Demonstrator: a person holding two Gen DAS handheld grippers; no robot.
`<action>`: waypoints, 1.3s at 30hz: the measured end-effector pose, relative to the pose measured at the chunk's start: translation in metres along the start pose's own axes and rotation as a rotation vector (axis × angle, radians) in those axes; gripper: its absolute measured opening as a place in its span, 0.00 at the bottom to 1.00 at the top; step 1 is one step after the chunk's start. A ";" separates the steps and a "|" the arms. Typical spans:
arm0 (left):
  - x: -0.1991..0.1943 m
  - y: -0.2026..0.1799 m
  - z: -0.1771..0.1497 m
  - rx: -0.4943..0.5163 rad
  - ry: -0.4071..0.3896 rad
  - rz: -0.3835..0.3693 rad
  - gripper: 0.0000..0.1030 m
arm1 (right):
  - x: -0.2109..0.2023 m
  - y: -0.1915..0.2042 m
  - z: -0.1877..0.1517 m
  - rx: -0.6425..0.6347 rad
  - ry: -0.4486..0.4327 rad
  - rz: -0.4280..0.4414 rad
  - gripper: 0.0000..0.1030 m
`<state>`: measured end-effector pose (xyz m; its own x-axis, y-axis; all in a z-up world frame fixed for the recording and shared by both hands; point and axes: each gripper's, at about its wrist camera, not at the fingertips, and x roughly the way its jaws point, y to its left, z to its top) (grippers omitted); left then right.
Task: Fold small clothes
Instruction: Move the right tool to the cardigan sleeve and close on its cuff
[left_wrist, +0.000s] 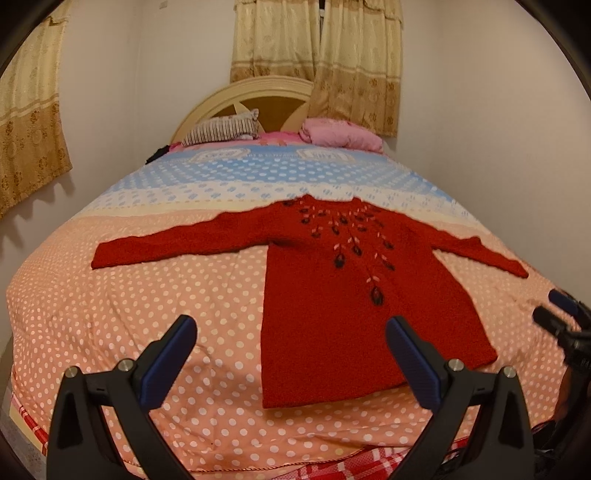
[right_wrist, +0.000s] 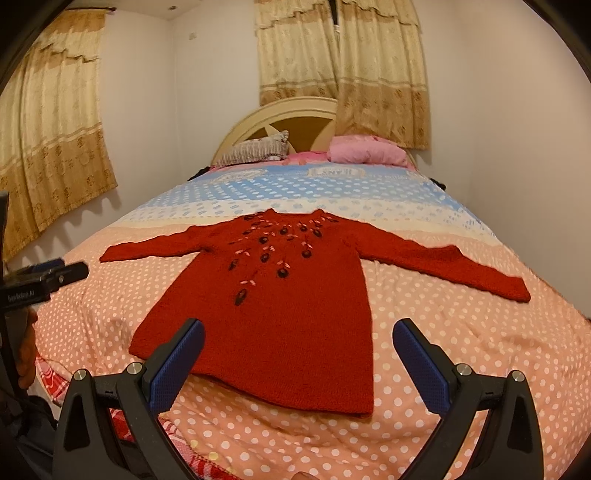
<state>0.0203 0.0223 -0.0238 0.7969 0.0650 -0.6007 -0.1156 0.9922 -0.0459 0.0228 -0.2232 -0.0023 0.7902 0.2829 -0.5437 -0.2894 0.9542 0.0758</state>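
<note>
A small red knitted sweater (left_wrist: 332, 295) with dark flower embroidery lies flat on the bed, face up, both sleeves spread out, hem toward me. It also shows in the right wrist view (right_wrist: 280, 314). My left gripper (left_wrist: 291, 328) is open and empty, held above the bed near the sweater's lower left hem corner. My right gripper (right_wrist: 299, 332) is open and empty, held above the hem's right part. The right gripper also shows at the right edge of the left wrist view (left_wrist: 554, 310). The left gripper shows at the left edge of the right wrist view (right_wrist: 55, 275).
The bed (left_wrist: 147, 314) has a polka-dot cover, orange near me and blue farther off. A striped pillow (left_wrist: 221, 131) and a pink pillow (left_wrist: 343, 136) lie by the headboard (left_wrist: 236, 99). Curtains (left_wrist: 317, 55) hang behind. Walls stand close on both sides.
</note>
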 end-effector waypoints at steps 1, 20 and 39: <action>0.005 0.000 -0.001 -0.001 0.012 0.002 1.00 | 0.003 -0.006 0.000 0.011 0.004 -0.008 0.99; 0.098 -0.011 0.031 0.055 0.089 0.022 1.00 | 0.078 -0.220 0.015 0.500 0.115 -0.141 0.99; 0.185 -0.016 0.053 -0.057 0.106 0.082 1.00 | 0.132 -0.401 0.020 0.742 0.195 -0.351 0.79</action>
<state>0.2009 0.0240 -0.0925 0.7169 0.1309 -0.6848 -0.2138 0.9762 -0.0372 0.2540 -0.5668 -0.0880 0.6406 0.0012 -0.7679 0.4397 0.8193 0.3681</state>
